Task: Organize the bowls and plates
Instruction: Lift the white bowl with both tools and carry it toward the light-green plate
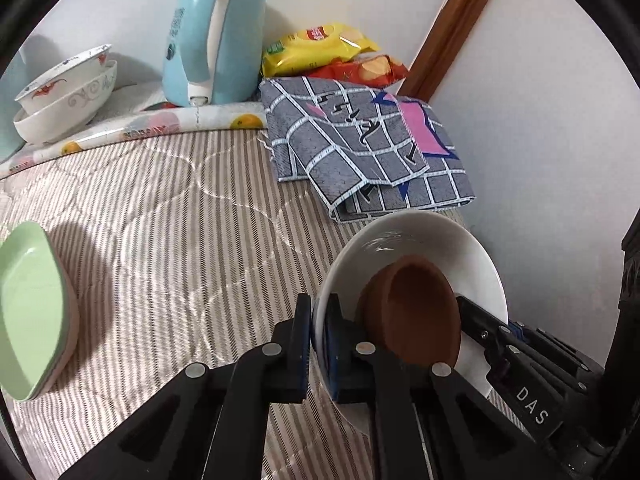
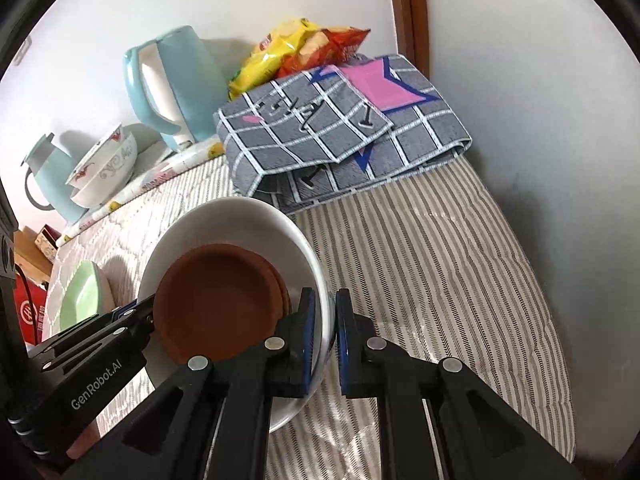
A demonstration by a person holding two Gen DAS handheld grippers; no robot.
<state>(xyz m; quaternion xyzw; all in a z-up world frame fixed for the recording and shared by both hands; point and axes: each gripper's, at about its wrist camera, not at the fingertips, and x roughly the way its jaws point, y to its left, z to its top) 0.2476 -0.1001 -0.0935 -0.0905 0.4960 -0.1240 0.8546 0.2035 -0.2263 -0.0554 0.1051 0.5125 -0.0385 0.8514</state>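
A white bowl (image 1: 424, 240) with brown saucers (image 1: 412, 312) inside is held tilted above the striped mattress. My left gripper (image 1: 319, 344) is shut on the bowl's left rim. My right gripper (image 2: 322, 340) is shut on its right rim (image 2: 320, 280); the brown saucers (image 2: 216, 304) lie stacked inside. Green plates (image 1: 28, 312) sit at the left; they also show in the right wrist view (image 2: 82, 300). Two stacked patterned bowls (image 1: 64, 96) stand at the back left, also in the right wrist view (image 2: 104, 168).
A blue kettle (image 1: 212, 36) stands at the back. A folded grey checked cloth (image 1: 360, 144) lies ahead, with snack bags (image 1: 320, 48) behind it. A white wall (image 1: 540, 100) closes the right side. A second blue jug (image 2: 48, 176) stands at the far left.
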